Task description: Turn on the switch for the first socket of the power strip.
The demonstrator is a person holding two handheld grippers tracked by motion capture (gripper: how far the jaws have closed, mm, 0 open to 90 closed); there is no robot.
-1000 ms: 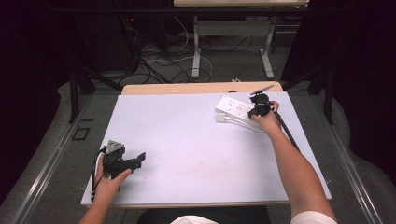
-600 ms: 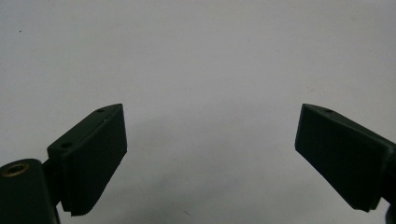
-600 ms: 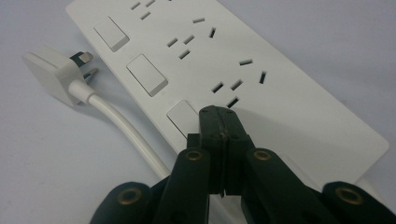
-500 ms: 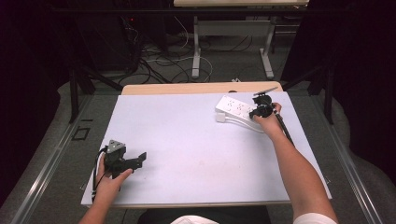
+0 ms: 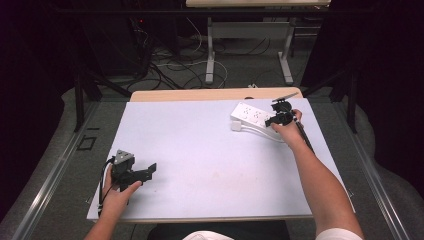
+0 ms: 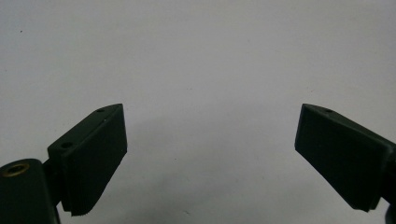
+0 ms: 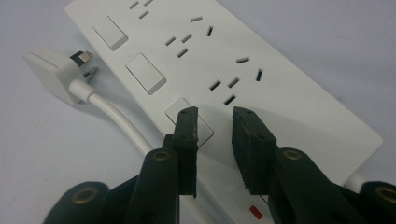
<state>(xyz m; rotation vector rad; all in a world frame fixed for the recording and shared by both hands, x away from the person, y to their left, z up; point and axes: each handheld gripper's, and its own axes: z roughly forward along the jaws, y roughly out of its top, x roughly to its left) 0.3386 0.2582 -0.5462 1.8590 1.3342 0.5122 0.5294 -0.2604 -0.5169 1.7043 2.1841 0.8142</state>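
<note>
Because the right gripper (image 7: 215,116), jaws nearly closed and empty, hovers over the power strip's (image 7: 280,93) nearest rocker switch (image 7: 205,128), a skewed press could shove the strip, while the left gripper (image 6: 210,140) idles wide open, empty.

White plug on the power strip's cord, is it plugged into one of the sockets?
No, the white plug lies on the table beside the white power strip, prongs bare.

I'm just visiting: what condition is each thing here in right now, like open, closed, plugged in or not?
Left gripper: open, jaws wide apart over bare table, holding nothing.
Right gripper: jaws narrowly apart, above the nearest switch.
Power strip: lying flat, sockets empty.
Plug: unplugged, lying beside the strip.
</note>
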